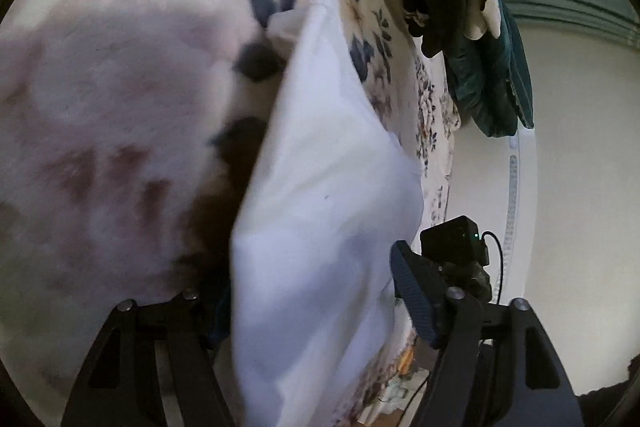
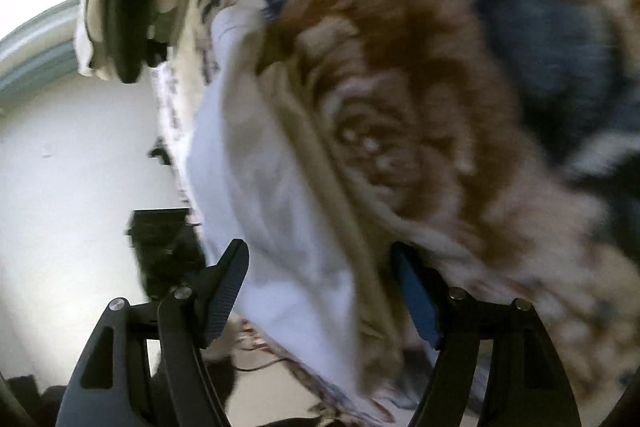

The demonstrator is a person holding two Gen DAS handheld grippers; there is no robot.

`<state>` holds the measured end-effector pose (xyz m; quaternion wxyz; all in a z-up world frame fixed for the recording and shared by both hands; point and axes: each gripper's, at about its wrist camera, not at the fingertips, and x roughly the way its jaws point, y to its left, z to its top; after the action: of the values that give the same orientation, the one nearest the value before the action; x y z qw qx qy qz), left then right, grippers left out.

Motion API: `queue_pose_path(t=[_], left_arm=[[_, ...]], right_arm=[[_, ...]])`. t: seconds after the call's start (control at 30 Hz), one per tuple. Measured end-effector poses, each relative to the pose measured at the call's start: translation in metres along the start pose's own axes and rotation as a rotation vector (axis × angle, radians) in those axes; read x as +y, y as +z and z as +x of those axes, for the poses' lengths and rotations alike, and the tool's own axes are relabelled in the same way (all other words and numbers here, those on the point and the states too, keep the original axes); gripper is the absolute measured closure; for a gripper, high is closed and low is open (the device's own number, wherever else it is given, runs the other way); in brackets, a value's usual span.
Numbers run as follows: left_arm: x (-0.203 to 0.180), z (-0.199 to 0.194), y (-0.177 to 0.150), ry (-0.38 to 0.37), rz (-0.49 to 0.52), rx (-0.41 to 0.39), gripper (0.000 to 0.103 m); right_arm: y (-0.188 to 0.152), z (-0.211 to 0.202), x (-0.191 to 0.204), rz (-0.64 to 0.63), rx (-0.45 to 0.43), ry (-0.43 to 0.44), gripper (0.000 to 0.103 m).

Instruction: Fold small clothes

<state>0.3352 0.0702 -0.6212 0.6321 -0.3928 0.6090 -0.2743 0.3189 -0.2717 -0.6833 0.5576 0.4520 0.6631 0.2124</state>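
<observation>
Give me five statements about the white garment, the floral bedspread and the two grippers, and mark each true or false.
1. A white garment lies between the left gripper's fingers. True.
2. The surface under the garment is a plain grey sheet. False: it is a floral bedspread with blue and brown patterns.
3. The right gripper has the white garment running between its fingers. True.
4. The garment is black. False: it is white in both wrist views.
5. Dark green clothing hangs past the bedspread's edge in the left wrist view. True.
</observation>
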Motion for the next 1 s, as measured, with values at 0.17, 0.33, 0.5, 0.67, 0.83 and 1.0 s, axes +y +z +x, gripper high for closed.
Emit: queue_pose_path(t=[0.17, 0.33, 0.5, 0.67, 0.83, 1.0], left_arm=[[-0.016, -0.013, -0.003, 0.045, 0.074, -0.044, 0.086], [-0.034, -0.032, 0.002, 0.040, 0.090, -0.044, 0.087], [-0.067, -0.050, 0.017, 0.030, 0.115, -0.041, 0.087], [-0.115, -0.087, 0.044, 0.003, 0.157, -0.077, 0.087], [-0.178, -0.123, 0.094, -0.002, 0.220, -0.146, 0.087], [-0.233, -0.153, 0.171, 0.033, 0.284, -0.232, 0.087]], right_arm=[[-0.005, 0.006, 0.018, -0.030, -0.049, -0.008, 0.087], [-0.015, -0.009, 0.045, -0.038, -0.109, -0.016, 0.091], [-0.024, -0.036, 0.079, -0.053, -0.143, -0.013, 0.091], [-0.023, -0.068, 0.141, -0.104, -0.186, -0.011, 0.092], [0.000, -0.107, 0.220, -0.188, -0.245, 0.014, 0.092], [0.061, -0.123, 0.303, -0.259, -0.282, 0.043, 0.092]])
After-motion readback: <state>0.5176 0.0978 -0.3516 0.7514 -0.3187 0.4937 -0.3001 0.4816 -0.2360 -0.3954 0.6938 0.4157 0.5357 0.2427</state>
